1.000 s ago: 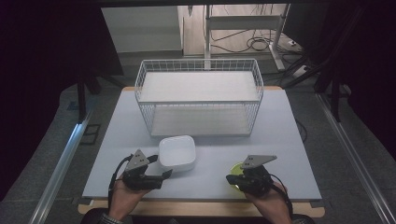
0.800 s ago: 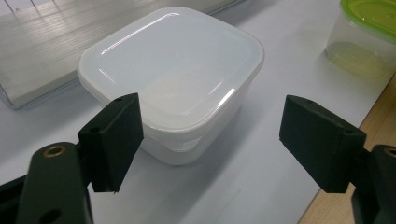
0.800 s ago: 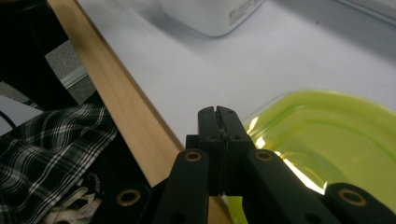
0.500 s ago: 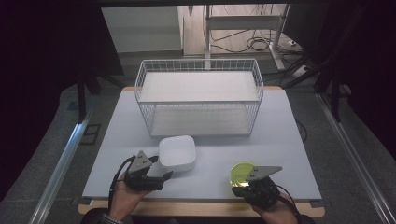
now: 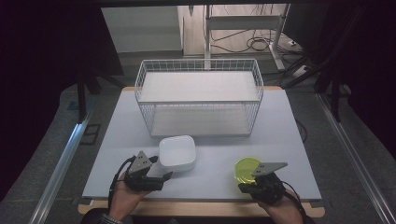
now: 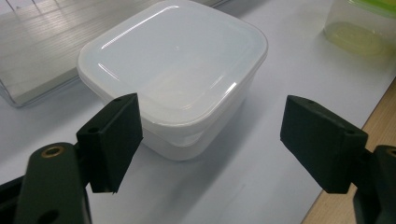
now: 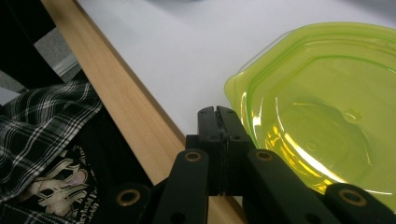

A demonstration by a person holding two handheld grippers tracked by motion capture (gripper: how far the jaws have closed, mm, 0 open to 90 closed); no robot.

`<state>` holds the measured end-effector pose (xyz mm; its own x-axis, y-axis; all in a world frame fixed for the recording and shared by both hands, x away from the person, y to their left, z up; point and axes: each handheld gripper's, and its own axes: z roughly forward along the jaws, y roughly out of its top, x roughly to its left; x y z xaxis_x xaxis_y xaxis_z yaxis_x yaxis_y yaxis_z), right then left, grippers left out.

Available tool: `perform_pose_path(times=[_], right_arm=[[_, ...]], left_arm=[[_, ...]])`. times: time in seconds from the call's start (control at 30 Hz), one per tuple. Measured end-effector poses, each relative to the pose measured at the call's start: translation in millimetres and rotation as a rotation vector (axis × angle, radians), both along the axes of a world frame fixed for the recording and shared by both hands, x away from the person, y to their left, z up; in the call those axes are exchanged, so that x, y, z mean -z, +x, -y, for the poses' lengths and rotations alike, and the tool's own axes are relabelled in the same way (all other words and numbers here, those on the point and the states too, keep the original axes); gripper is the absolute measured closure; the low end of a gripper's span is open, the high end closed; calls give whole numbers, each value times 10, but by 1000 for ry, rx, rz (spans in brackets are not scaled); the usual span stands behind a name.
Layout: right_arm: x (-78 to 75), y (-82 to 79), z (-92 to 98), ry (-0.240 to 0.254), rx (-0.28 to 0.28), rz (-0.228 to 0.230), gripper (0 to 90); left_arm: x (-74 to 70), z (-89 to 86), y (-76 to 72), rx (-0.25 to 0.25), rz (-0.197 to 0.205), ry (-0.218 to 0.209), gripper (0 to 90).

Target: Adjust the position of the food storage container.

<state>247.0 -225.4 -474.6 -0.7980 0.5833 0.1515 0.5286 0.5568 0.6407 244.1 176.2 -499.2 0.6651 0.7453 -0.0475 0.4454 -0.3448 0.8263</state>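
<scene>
yellow-green round container [image 5: 248, 169] now sits exposed on the counter [image 5: 289, 135] as the right gripper [image 7: 217, 114], fingers together and empty, has slid back beside its near rim; the left gripper [image 6: 210, 135], fingers apart, still faces the white square tub [image 6: 175, 70], probably grasped next.

- The right gripper [image 7: 218, 116] had its two black jaws pressed together, with no gap between them and nothing held.
- Just right of the jaws sat a yellow-green translucent container [image 7: 322, 112], its rim just beside the jaw tips.
- Ahead of the jaws stretched the white desk [image 7: 187, 51], and its wooden edge [image 7: 121, 102] ran diagonally to the left of them.
- Far left of the jaws showed plaid cloth [image 7: 42, 126] and dark printed fabric [image 7: 60, 186].
</scene>
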Motion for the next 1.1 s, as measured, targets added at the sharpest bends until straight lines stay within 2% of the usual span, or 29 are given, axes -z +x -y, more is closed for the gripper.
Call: perform_pose_path(times=[0.67, 1.0, 1.1], right_arm=[[-1, 285, 285, 22, 96, 14, 889], [-7, 454, 467, 26, 157, 27, 889], [-15, 532, 555, 18, 195, 34, 889]], left_arm=[[12, -39, 16, -10, -14, 17, 208], [29, -68, 30, -16, -13, 43, 215], [31, -77, 33, -22, -14, 45, 215]])
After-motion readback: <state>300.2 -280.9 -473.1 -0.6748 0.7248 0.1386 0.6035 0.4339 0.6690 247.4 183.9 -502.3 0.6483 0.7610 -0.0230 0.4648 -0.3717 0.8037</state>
